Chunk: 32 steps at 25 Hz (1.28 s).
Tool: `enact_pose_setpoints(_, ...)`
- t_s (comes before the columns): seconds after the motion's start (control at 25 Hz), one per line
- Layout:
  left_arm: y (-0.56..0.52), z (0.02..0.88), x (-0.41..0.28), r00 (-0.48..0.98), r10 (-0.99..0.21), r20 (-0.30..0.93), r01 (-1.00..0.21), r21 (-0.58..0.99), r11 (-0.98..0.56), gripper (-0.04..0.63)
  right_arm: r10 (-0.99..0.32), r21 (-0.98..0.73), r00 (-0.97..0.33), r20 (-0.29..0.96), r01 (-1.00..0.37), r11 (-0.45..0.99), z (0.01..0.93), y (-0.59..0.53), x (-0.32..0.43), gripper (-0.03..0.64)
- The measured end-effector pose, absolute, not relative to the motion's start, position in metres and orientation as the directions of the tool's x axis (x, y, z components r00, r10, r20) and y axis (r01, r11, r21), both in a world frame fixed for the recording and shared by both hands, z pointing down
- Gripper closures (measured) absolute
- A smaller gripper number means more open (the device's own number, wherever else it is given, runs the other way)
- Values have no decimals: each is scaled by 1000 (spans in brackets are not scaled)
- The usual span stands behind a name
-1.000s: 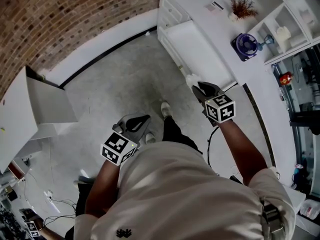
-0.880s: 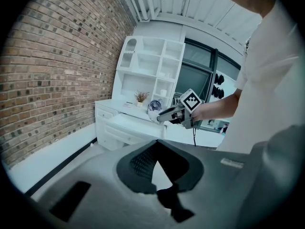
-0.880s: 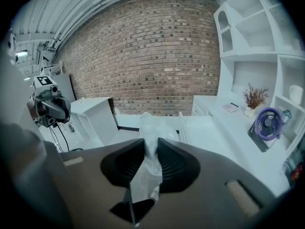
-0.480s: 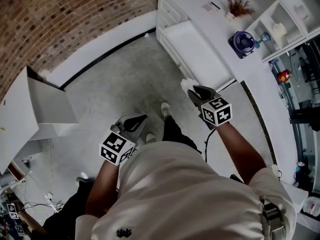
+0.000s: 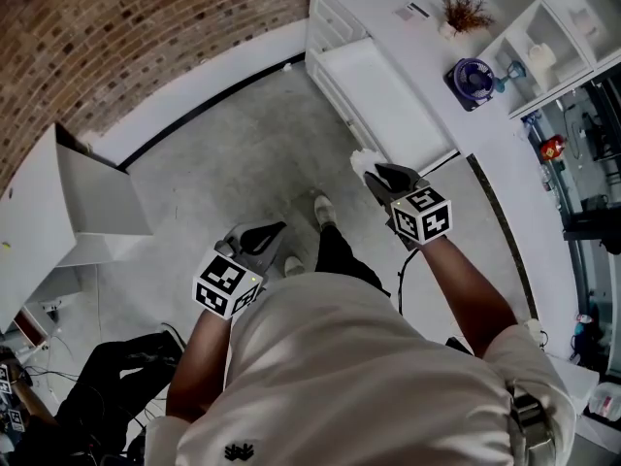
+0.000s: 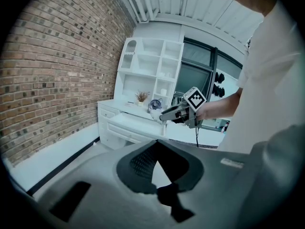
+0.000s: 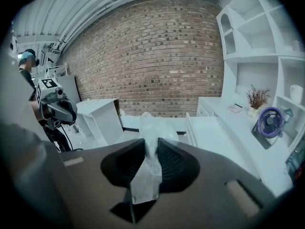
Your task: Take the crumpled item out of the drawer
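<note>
gripping a crumpled white item [image 7: 148,168], the right gripper [image 5: 378,174] has its jaws set narrow, with both ribbed pads pressed against the item's sides. the item is thin and translucent. part of it bunches up past the fingertips and part trails back between the jaws; whether it is tissue or film cannot be told. in the head view the item shows as a small white wad at the gripper's tip, clear of the drawer [image 5: 388,105] and just beside that drawer's near front corner, over the grey floor [image 5: 233,163]. the right gripper points down and away from the person.

the left gripper [image 5: 280,228] has its jaws together at the tips, with nothing between them; only floor shows through the gap behind the pads. it is held low in front of the person's left side, well apart from the right gripper and from the drawer.

the drawer stands pulled out of a white counter unit [image 5: 340,13] set against a brick wall [image 5: 116,27]. on the counter top are a small blue fan [image 5: 475,78] and a dried plant in a pot [image 5: 458,13], with white shelving [image 5: 572,27] behind them. a separate white cabinet [image 5: 58,212] stands at the left of the head view. a second person in dark clothing [image 5: 97,396] is at the lower left.
</note>
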<state>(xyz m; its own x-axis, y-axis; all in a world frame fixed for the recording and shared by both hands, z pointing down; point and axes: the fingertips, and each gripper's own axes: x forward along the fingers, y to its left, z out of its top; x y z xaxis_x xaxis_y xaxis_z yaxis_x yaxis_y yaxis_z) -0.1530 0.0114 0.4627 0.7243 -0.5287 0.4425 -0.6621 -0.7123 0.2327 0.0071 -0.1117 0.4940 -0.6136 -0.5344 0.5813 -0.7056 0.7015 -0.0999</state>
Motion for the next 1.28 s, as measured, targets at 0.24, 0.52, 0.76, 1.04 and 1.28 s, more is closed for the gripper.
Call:
enact_pose_setpoints(0.24,20,463,-154,721,-532,445,-666,232,-709,590,-528,-100,-619,581,-698,709,493,-104,6,518)
enact_pose_setpoints(0.52,29,465,-158,713,-539,448,-675,232,-701,589,-524,-99,-628,576,-689,718,491,-97,3,518)
enact_pose_setpoints(0.76,31,466,-151,723,-530,442,-664,236,-709,589,-525,-97,-628,575,-689,718,490,-91,6,520)
enact_pose_setpoints(1.04,31,467,-145,729,-519,446,-655,238,-717,589,-529,-97,-629,570,-691,716,487,-87,11,520)
enact_pose_setpoints(1.28,31,469,-140,731,-513,451,-652,239,-719,589,-524,-102,-633,570,-687,719,489,-86,15,520)
